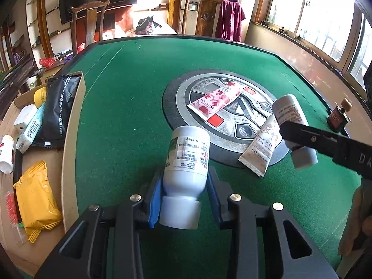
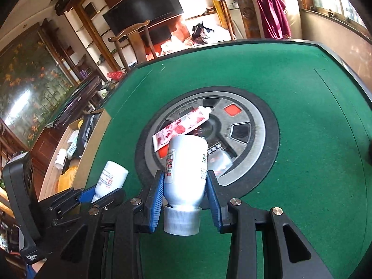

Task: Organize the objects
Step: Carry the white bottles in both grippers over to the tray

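My left gripper (image 1: 184, 183) is shut on a white bottle (image 1: 187, 155), cap toward the camera, held above the green table (image 1: 121, 125). My right gripper (image 2: 184, 186) is shut on a second white bottle (image 2: 186, 169), also cap toward the camera. Each gripper shows in the other's view: the right one (image 1: 300, 139) with its bottle (image 1: 290, 111), the left one (image 2: 102, 193) with its bottle (image 2: 111, 179). A rose-print tube (image 1: 215, 101) and a cream blossom tube (image 1: 261, 148) lie on the round centre panel (image 1: 186, 93). The rose tube also shows in the right wrist view (image 2: 183, 125).
A cardboard box (image 1: 72, 125) at the table's left edge holds a black pouch (image 1: 60, 107), a yellow packet (image 1: 37, 200), a pale tube (image 1: 31, 127) and a small white bottle (image 1: 5, 153). A small dark red bottle (image 1: 338, 116) stands at the right edge. Chairs stand behind.
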The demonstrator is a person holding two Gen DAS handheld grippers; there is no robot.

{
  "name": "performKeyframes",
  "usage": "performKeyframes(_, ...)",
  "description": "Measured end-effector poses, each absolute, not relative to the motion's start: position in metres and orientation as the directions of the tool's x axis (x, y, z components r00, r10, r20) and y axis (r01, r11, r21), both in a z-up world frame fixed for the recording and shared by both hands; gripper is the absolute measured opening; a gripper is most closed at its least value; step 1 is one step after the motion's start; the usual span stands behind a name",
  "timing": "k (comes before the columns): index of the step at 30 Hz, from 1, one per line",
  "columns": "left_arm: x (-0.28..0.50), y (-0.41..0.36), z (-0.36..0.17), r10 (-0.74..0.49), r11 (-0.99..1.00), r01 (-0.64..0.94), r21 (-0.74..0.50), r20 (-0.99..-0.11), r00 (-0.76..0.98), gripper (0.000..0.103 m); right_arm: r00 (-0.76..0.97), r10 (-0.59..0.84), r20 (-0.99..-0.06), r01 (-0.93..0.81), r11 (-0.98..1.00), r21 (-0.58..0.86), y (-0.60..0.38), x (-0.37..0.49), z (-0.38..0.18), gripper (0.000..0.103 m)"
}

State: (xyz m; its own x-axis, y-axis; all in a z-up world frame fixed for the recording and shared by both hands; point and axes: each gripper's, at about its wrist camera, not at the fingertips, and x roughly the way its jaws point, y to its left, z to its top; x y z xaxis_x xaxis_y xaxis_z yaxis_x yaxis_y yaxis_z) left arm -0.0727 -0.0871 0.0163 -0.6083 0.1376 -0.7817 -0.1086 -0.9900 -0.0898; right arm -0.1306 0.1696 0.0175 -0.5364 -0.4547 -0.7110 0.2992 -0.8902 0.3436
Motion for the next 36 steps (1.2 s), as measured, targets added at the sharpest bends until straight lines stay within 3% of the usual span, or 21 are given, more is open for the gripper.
performKeyframes(16, -0.033, -0.098, 0.038, 0.108, -0.994, -0.059, -0.093, -0.722, -0.683, 0.034, -0.534, -0.509, -0.675, 0.351, -0.860, 0.371, 0.144, -0.094, 0.028, 0.038)
performKeyframes(36, 0.005, -0.163, 0.067, 0.113, -0.982, 0.016, -0.189, -0.651, -0.751, 0.034, -0.500, -0.571, -0.651, 0.426, -0.817, 0.389, 0.094, -0.074, 0.031, 0.038)
